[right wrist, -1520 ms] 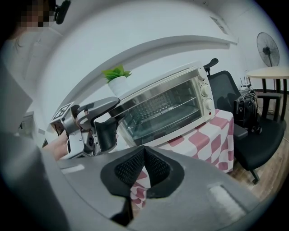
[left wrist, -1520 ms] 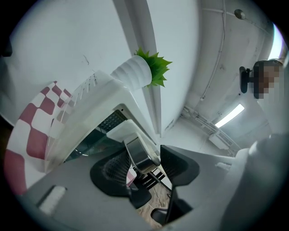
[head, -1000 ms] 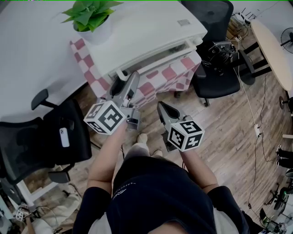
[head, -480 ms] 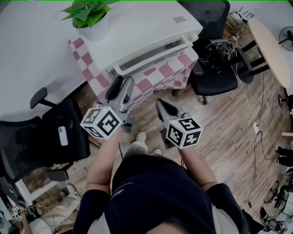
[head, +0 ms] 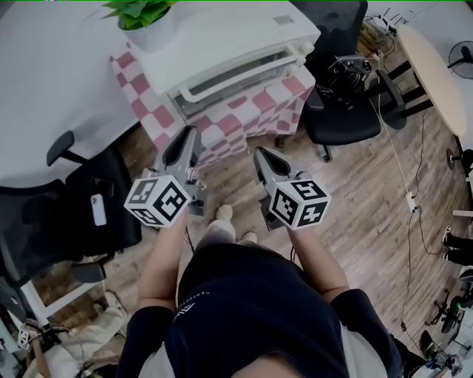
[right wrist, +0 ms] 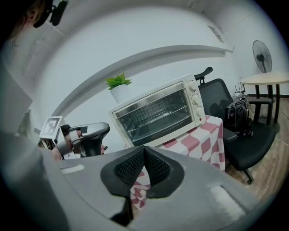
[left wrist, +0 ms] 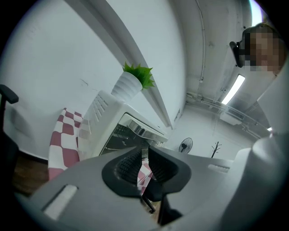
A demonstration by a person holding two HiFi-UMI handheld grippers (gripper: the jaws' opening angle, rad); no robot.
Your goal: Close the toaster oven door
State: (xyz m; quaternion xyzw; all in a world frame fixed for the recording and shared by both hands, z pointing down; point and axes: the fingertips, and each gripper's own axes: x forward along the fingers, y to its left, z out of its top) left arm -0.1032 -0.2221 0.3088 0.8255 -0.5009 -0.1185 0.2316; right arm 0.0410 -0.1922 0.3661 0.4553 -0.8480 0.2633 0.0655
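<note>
Compared with 1 second ago, the white desk [head: 44, 88] and the oven [head: 222, 44] sit higher in the head view, and both tongs are farther from them. Then the left tongs [head: 186, 136] had their tips right at the end of the door handle [head: 236, 71]. Now they are pulled back off it and hang over the wood floor [head: 369, 192], just in front of the edge of the red-and-white checked cloth [head: 244, 118]. Their jaws have just been closing with nothing between them. In the left gripper view only a thin slit is left, and the cloth shows through it.

The right tongs [head: 260, 156] have hardly shifted. They are clenched, pad tips meeting on nothing, and are well apart from the oven.

The oven stands on the cloth at the desk's near edge. In the right gripper view its glass door [right wrist: 153, 115] lies flat against the front, shut, with the knobs [right wrist: 195, 97] in a column to its right. A potted plant [head: 144, 22] stands on the desk just behind the oven's left corner.

A black chair [head: 66, 221] at the left carries a phone [head: 97, 210]. A 2nd black chair [head: 340, 111] stands to the right of the oven.

A small label [head: 284, 20] on the oven's top is too small to read, as is the print [head: 196, 303] on the person's dark shirt. The marker cubes carry only black-and-white square patterns.
</note>
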